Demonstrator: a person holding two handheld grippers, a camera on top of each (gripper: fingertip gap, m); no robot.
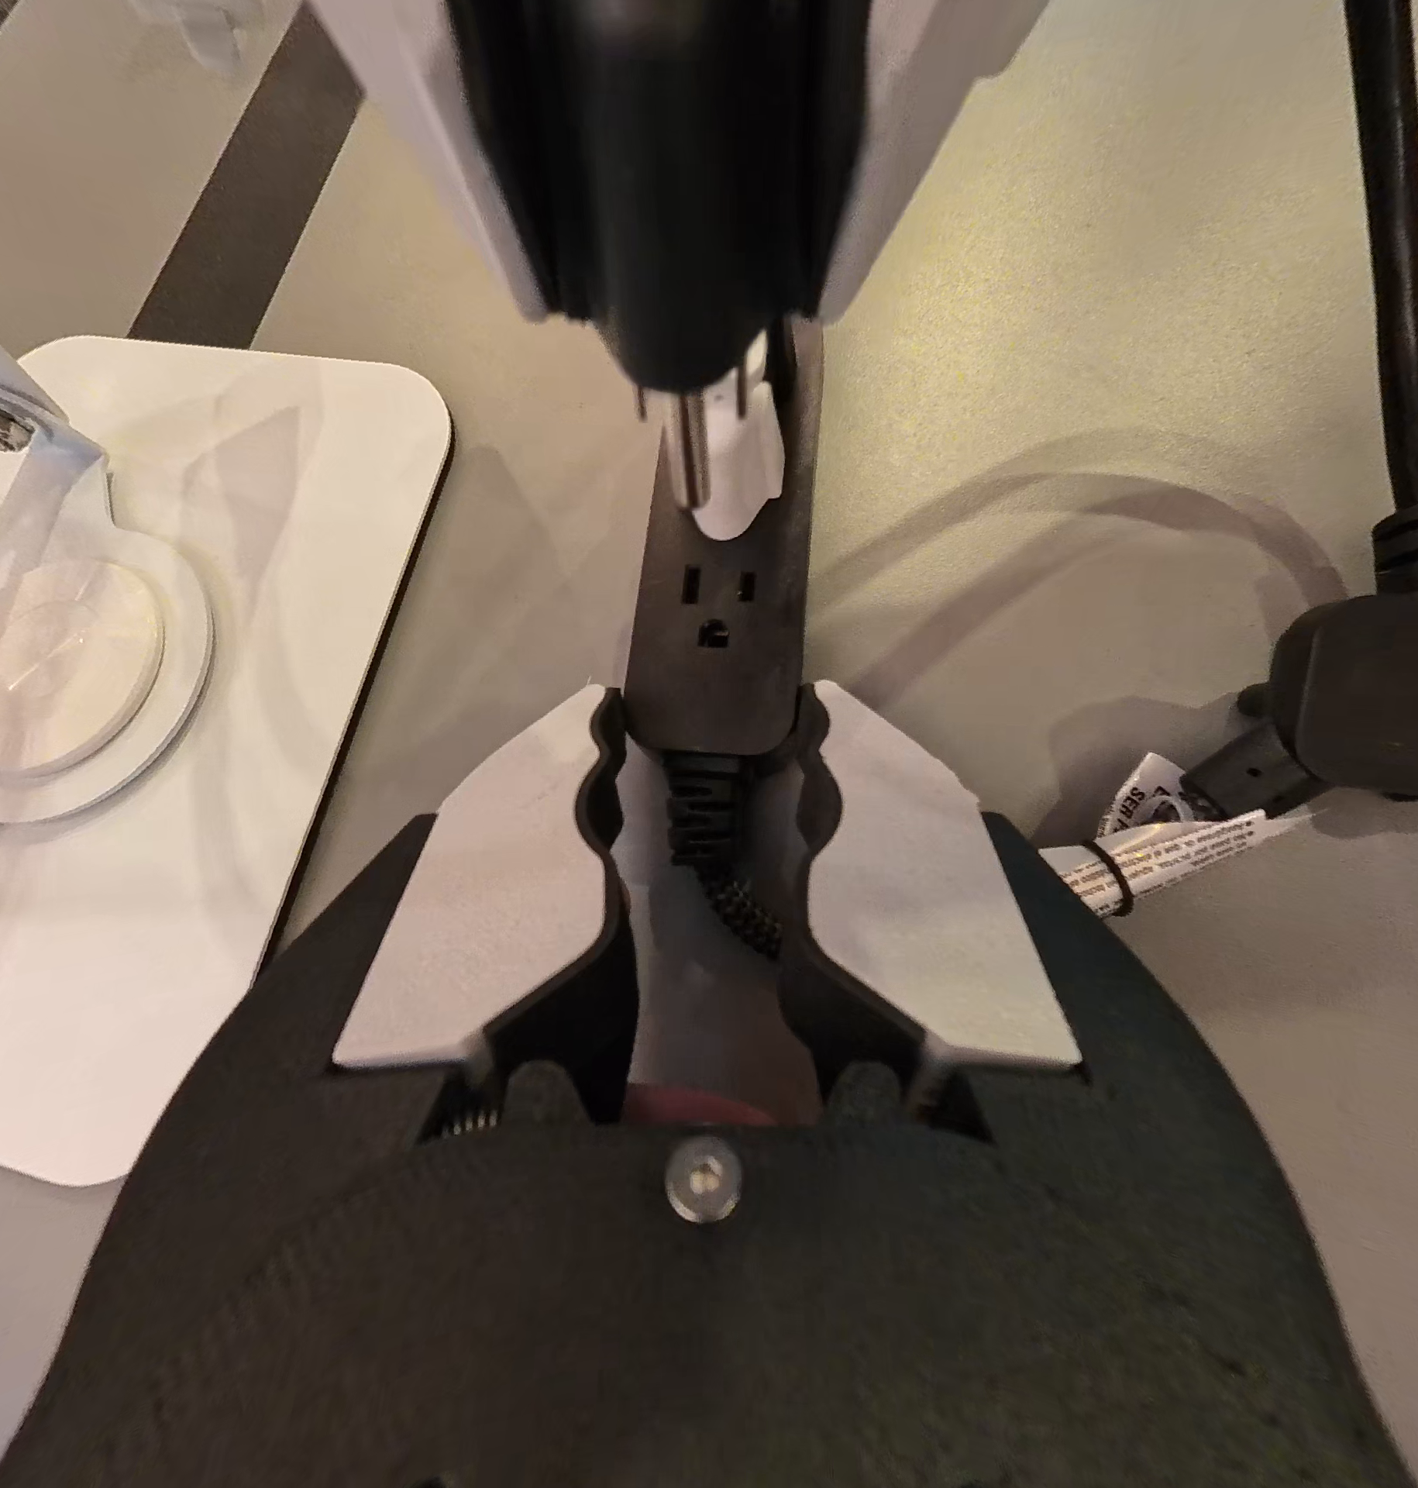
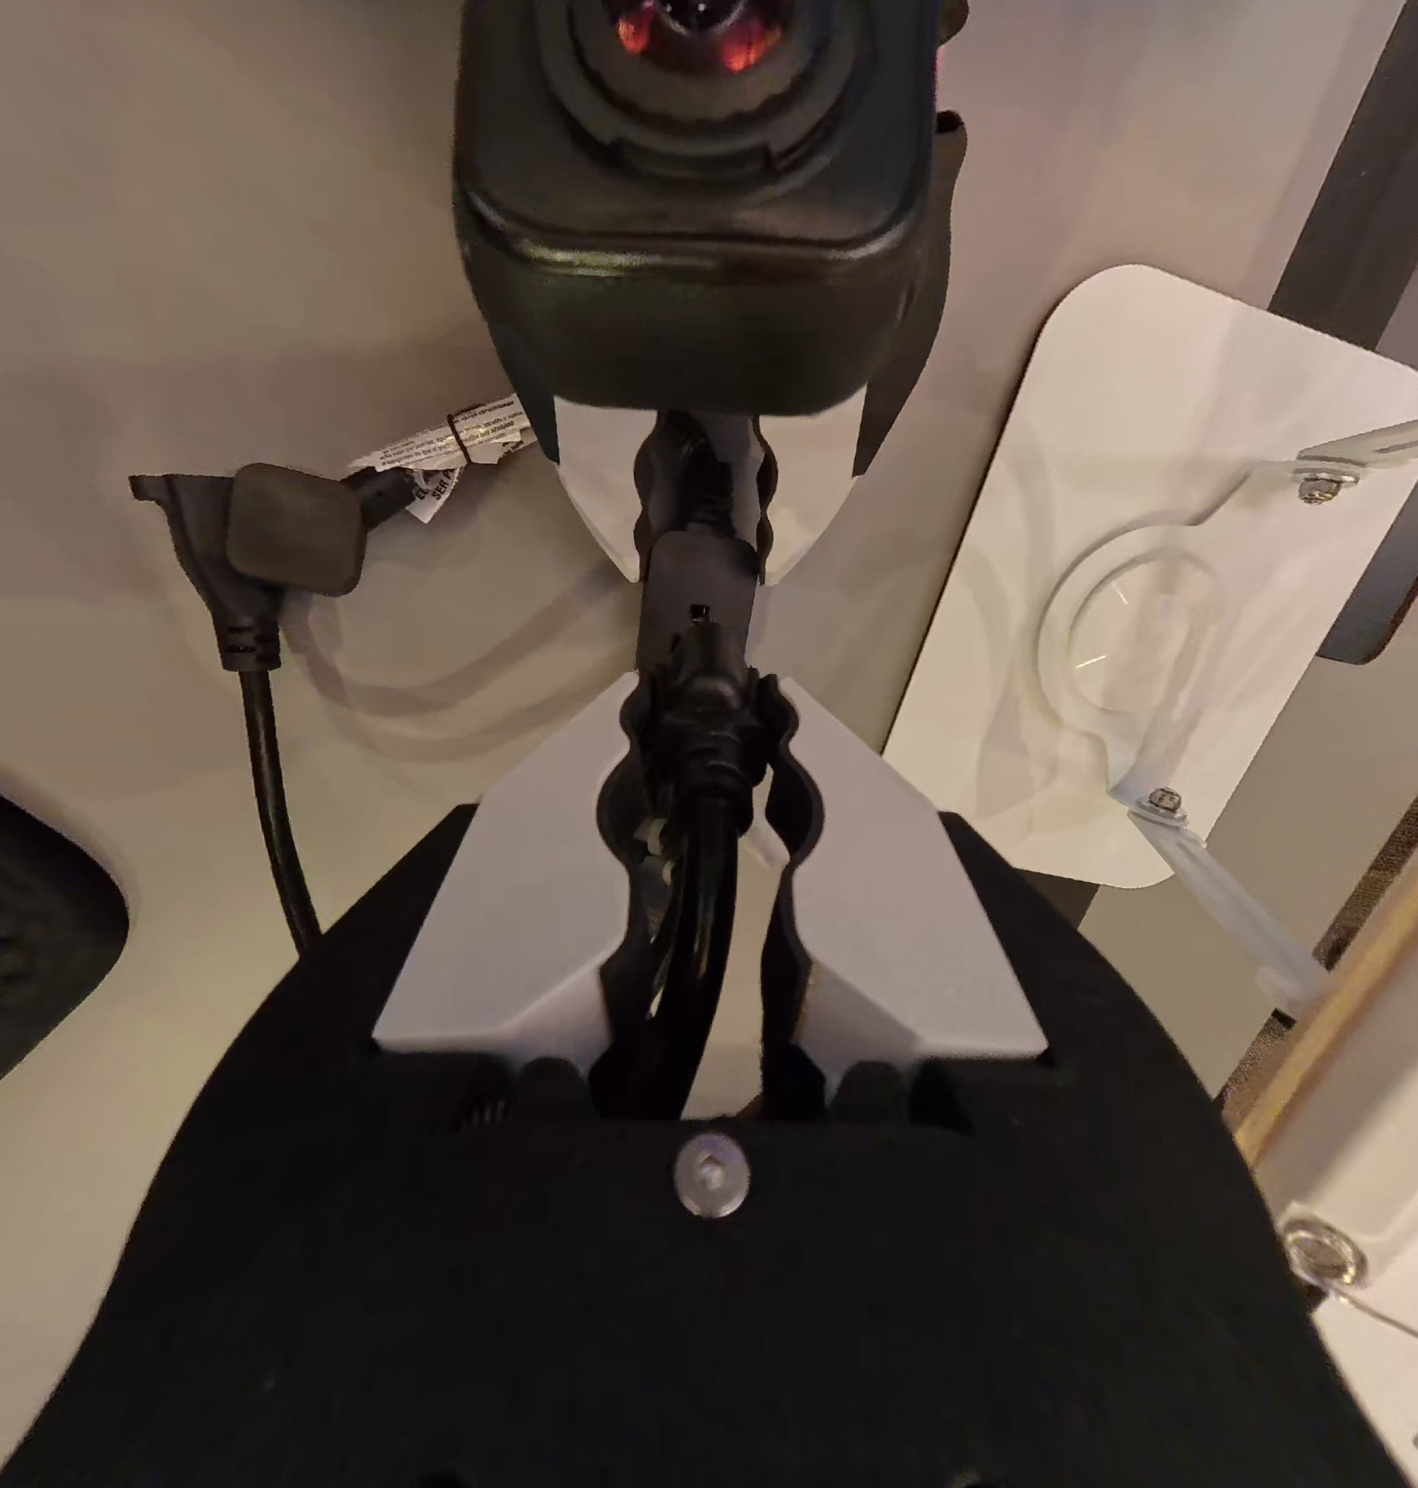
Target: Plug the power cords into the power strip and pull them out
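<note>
My left gripper is shut on the near end of a narrow black power strip, where its braided cord leaves it. One free outlet faces up just past my fingertips. My right gripper comes in from the far side, shut on a black plug. The plug's metal prongs are bare and point down at the strip beyond that outlet, with a white piece beside them. In the right wrist view my right gripper holds the plug and cord against the strip, facing the left gripper.
A second black cord with a flat plug and a paper tag lies on the table to the right; it also shows in the right wrist view. A white board with a clear plastic mount lies to the left. The gap from one gripper's tips to the other's is roughly 8 centimetres.
</note>
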